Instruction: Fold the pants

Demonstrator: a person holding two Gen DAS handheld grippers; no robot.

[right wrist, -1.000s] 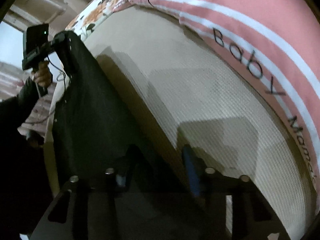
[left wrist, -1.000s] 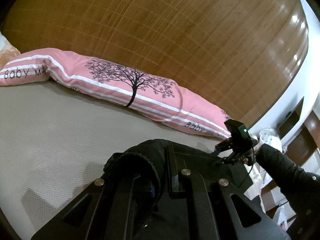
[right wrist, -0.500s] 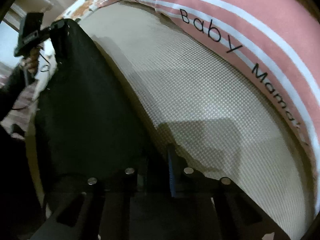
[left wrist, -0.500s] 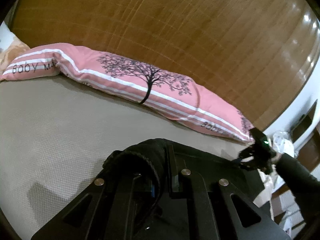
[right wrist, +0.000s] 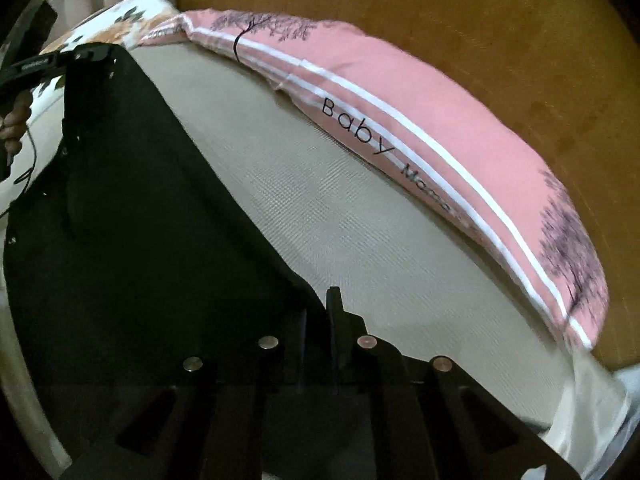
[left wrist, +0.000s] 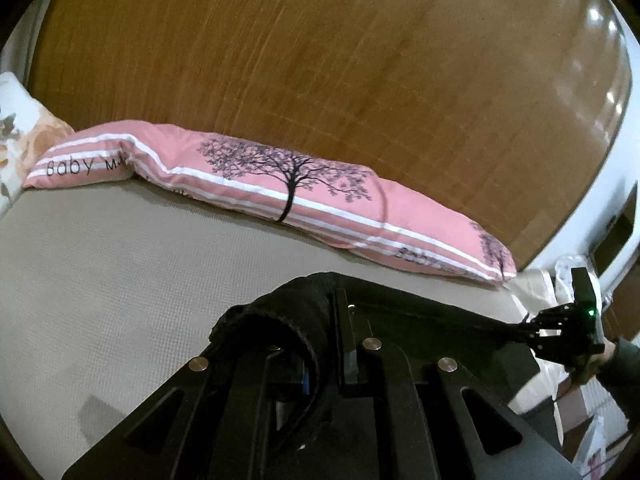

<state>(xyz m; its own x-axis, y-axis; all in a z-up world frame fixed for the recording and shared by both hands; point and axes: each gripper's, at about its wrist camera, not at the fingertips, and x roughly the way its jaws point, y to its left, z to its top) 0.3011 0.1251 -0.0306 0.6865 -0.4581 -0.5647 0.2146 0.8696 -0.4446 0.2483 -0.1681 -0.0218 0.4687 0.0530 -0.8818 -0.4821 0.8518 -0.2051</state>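
Observation:
Black pants hang stretched between my two grippers above the beige bed. My left gripper is shut on one corner of the pants, the cloth bunched over its left finger. My right gripper is shut on the other corner. In the left wrist view the right gripper shows at the far right, holding the taut edge. In the right wrist view the left gripper shows at the upper left with the pants hanging from it.
A long pink pillow printed with a tree and "Baby Mama" lies along the wooden headboard. A floral pillow sits at the bed's far left. The bed's right edge borders a white wall and furniture.
Both grippers have moved apart and toward the pillow, drawing the pants tighter and lower toward the bed. The right gripper has swung to face the headboard.

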